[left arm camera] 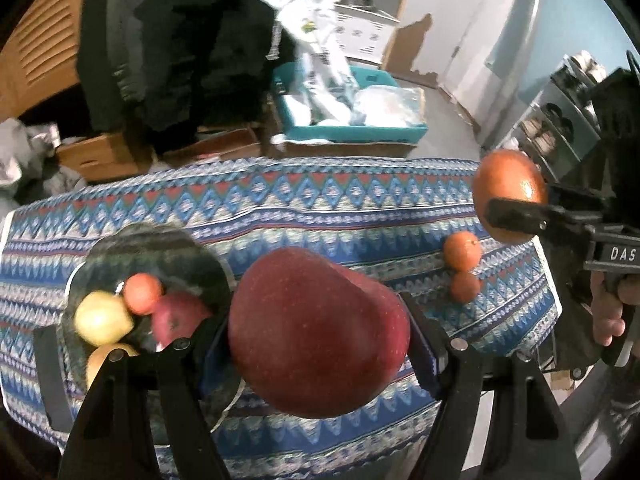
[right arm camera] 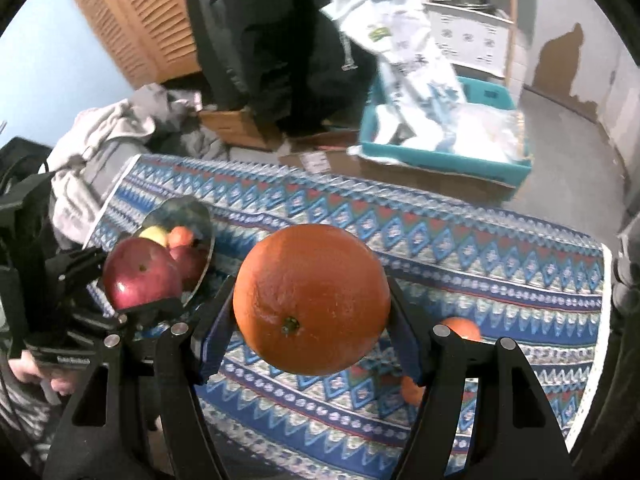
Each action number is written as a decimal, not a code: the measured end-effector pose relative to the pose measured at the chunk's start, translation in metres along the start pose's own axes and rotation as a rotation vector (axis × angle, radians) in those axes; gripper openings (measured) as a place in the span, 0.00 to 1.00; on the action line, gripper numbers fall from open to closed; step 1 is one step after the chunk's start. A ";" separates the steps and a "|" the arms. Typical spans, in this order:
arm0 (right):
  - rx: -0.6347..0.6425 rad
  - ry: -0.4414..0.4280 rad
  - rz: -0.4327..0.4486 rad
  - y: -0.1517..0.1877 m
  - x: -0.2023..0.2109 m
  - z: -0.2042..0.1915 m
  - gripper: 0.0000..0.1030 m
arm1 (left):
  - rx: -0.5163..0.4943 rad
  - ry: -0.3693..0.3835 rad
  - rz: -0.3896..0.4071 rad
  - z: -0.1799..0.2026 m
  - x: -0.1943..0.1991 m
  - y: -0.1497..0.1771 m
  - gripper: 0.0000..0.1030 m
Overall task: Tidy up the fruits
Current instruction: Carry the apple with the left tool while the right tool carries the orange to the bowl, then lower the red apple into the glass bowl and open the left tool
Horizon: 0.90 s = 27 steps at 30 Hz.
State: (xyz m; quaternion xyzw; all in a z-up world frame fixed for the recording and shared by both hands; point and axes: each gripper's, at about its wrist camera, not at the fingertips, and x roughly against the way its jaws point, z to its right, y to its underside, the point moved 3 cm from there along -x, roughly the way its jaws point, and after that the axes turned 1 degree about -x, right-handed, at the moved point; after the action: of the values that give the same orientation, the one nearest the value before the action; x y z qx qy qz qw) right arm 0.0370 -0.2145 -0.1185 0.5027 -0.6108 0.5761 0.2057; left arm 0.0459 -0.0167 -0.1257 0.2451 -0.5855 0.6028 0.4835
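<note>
My left gripper is shut on a big red apple and holds it above the patterned table, just right of a glass plate. The plate holds a yellow apple, a small orange fruit and a red apple. My right gripper is shut on a large orange, held above the table. The orange also shows in the left wrist view. The red apple also shows in the right wrist view. Two small tangerines lie on the cloth at the right.
The table carries a blue patterned cloth. Behind it stand a teal bin with white bags, cardboard boxes and a dark hanging coat. A heap of grey clothes lies at the left.
</note>
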 end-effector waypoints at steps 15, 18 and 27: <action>0.120 -0.095 -0.088 0.000 -0.047 -0.084 0.68 | 0.106 -0.064 -0.004 -0.079 0.023 0.042 0.74; 0.134 -0.121 -0.112 -0.002 -0.057 -0.103 0.68 | 0.125 -0.072 -0.011 -0.091 0.020 0.051 0.74; 0.143 -0.160 -0.162 -0.010 -0.090 -0.137 0.68 | 0.188 -0.085 -0.072 -0.116 -0.008 0.077 0.74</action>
State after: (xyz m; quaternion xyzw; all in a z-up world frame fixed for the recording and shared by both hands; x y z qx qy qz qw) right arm 0.0370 -0.0537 -0.1540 0.6081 -0.5400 0.5577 0.1660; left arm 0.0134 0.1017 -0.1917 0.3353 -0.5373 0.6264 0.4543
